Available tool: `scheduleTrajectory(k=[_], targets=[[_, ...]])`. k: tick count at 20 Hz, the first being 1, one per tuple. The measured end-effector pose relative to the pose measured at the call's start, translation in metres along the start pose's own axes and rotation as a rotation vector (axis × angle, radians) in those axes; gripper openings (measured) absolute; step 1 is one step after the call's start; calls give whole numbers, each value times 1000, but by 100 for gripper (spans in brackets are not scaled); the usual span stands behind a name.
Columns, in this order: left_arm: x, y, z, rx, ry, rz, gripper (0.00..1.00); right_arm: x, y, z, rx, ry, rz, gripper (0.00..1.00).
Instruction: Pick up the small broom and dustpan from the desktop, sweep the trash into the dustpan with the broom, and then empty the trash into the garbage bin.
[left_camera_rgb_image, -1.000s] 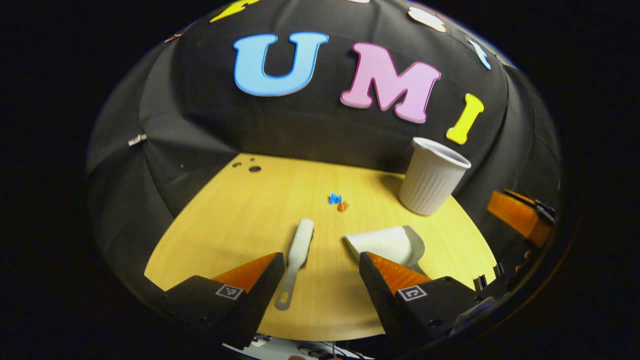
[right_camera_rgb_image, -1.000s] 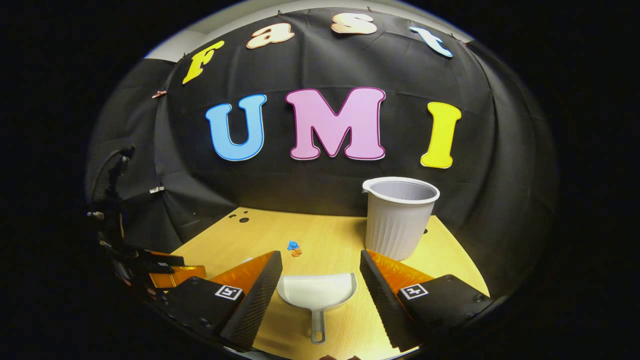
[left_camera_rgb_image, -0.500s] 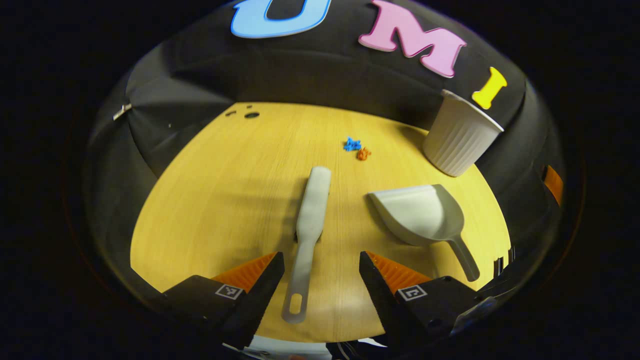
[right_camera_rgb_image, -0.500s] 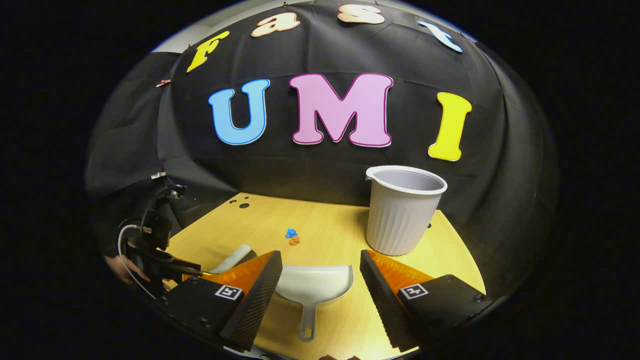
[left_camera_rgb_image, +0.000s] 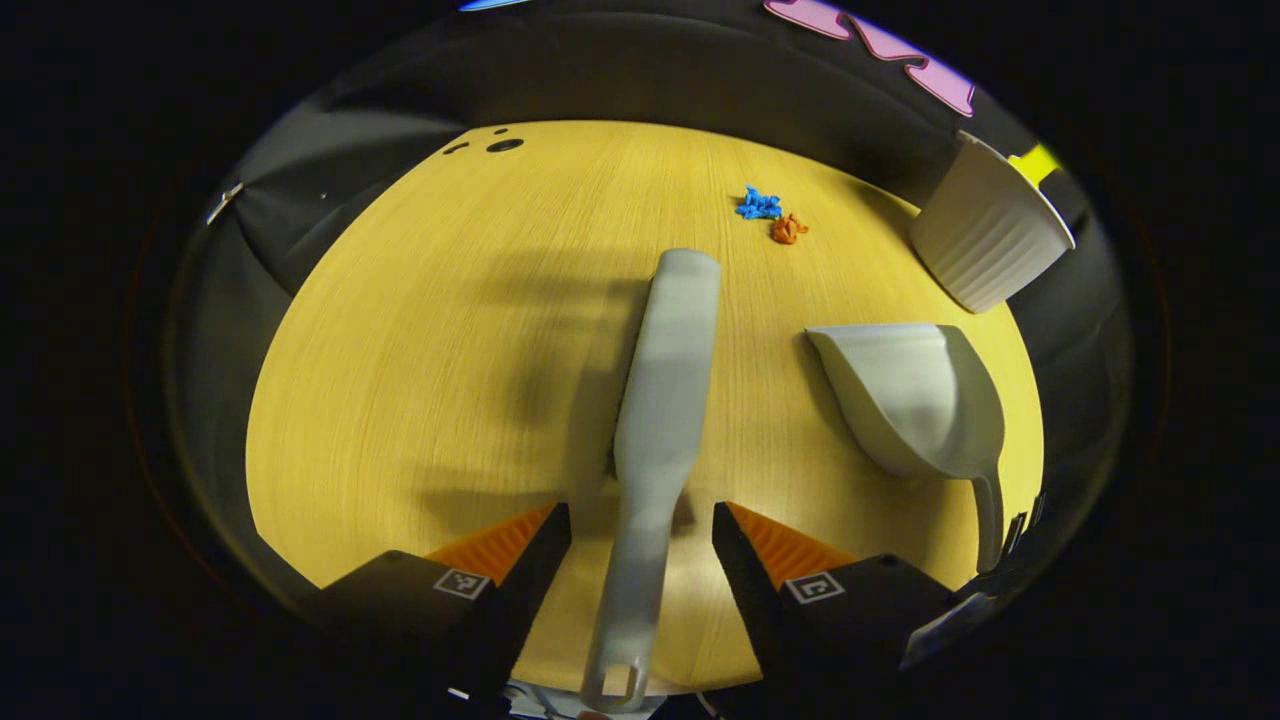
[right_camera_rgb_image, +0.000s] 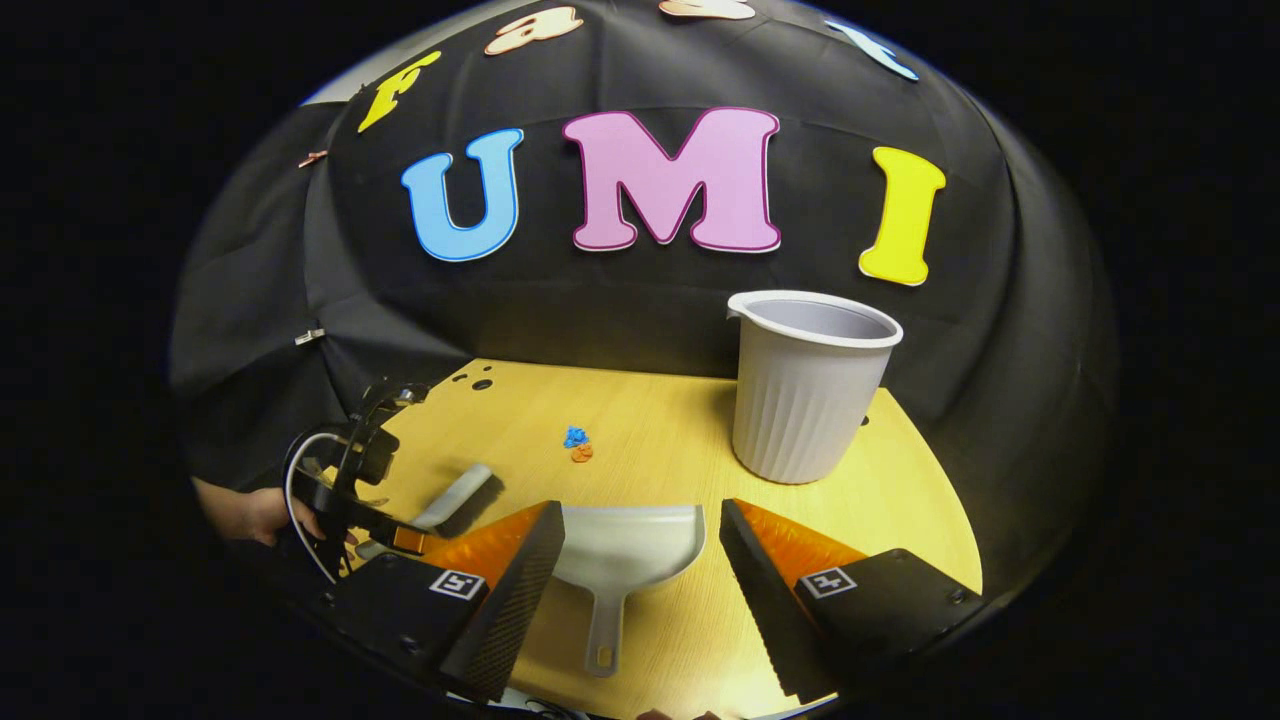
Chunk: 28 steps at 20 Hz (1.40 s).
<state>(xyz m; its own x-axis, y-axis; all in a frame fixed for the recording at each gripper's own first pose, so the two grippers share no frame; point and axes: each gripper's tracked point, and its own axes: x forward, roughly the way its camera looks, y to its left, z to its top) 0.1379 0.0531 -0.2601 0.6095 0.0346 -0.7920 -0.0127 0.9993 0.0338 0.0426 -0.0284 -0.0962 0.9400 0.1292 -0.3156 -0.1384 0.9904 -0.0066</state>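
A pale grey small broom (left_camera_rgb_image: 660, 400) lies flat on the wooden desktop (left_camera_rgb_image: 420, 330), handle toward me. My left gripper (left_camera_rgb_image: 640, 525) is open, its fingers on either side of the handle without touching it. The grey dustpan (right_camera_rgb_image: 628, 545) lies flat with its handle pointing at me. My right gripper (right_camera_rgb_image: 640, 525) is open, and the pan sits between and beyond its fingers. Blue and orange trash scraps (right_camera_rgb_image: 577, 444) lie in the middle of the desk. In the right gripper view the left gripper (right_camera_rgb_image: 350, 490) hangs over the broom (right_camera_rgb_image: 455, 497), held by a hand (right_camera_rgb_image: 245, 512).
A ribbed grey garbage bin (right_camera_rgb_image: 808, 385) stands upright at the back right of the desk, past the dustpan (left_camera_rgb_image: 915, 400). The trash (left_camera_rgb_image: 770, 215) lies left of the bin (left_camera_rgb_image: 990, 240). Small dark holes (left_camera_rgb_image: 500, 146) mark the far left corner. Black cloth walls close in the back and sides.
My left gripper has dropped and tilted down over the broom, so the handle now lies between its fingers. My right gripper has edged forward over the dustpan. Both stayed open.
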Motion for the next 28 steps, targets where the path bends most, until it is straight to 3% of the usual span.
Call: scheduleTrajectory(k=[3, 7, 9, 12, 14, 19, 28], targets=[[7, -3, 5, -20, 1, -1, 88, 1, 2, -9, -2, 24, 14, 98], [16, 4, 6, 3, -7, 62, 79, 4, 0, -15, 17, 51, 7, 98], [15, 4, 6, 51, -15, 85, 65, 5, 0, -20, 27, 67, 6, 98], [16, 1, 8, 73, -47, 81, 34, 6, 0, -30, 40, 99, 8, 98], [16, 1, 10, 50, -91, 80, 29, 4, 5, -42, 60, 139, 20, 98], [2, 3, 15, 67, -154, 72, 26, 3, 13, -69, 94, 248, 24, 99], [-72, 4, -2, 105, -267, 27, 27, 27, 22, -144, 82, 448, -14, 99]])
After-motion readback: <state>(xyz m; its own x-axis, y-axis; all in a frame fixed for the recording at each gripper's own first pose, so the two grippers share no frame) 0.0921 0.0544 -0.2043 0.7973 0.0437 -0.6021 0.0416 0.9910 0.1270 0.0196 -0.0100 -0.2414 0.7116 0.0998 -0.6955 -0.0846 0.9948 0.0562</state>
